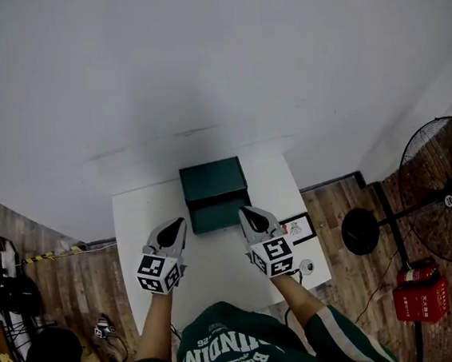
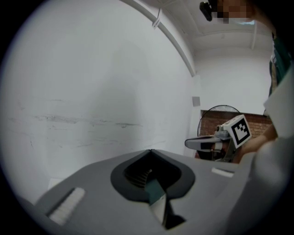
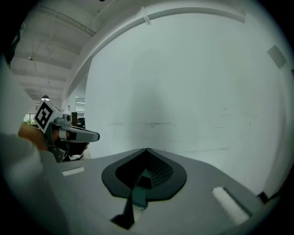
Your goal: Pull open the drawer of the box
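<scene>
Both the left gripper and right gripper are hovering, fingers pressed together and empty, flanking the green box at the far edge of the desk; we are keeping them level and square, unable to tell whether its drawer is out

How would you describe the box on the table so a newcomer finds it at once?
Find the white table set against the pale wall in the head view. The box sits at its far edge, near the middle. It is the only dark green thing there, and much larger than the small framed card at the table's right edge.
</scene>
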A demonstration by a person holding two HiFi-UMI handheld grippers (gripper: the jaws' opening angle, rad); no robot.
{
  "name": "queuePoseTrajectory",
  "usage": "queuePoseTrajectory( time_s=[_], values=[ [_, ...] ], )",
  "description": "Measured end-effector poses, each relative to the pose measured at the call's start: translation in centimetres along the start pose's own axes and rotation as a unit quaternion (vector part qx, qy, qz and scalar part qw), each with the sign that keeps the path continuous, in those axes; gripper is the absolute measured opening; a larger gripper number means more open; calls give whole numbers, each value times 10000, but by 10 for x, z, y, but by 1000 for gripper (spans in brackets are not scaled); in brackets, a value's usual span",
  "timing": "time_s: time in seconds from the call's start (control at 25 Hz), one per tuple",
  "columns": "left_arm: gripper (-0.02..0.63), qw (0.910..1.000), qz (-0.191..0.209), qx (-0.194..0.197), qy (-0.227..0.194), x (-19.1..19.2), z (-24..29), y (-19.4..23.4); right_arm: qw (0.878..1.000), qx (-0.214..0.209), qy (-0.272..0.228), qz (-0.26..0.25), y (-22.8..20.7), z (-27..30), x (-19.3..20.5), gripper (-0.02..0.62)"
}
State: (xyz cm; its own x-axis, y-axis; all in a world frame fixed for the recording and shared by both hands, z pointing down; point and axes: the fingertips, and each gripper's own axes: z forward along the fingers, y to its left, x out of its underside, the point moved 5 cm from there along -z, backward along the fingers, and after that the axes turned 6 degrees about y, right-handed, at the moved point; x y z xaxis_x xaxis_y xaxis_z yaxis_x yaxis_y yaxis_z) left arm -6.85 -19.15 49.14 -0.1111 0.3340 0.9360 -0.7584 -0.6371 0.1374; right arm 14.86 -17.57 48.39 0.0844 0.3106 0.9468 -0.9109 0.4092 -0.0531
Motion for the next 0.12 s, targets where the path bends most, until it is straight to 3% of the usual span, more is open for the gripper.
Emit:
queuePoseTrajectory(
  time_s=[0.12],
  values=[
    [52, 10000, 10, -30, -15, 0, 1, -1, 10000, -4, 21, -1, -2, 0, 1, 2]
  ],
)
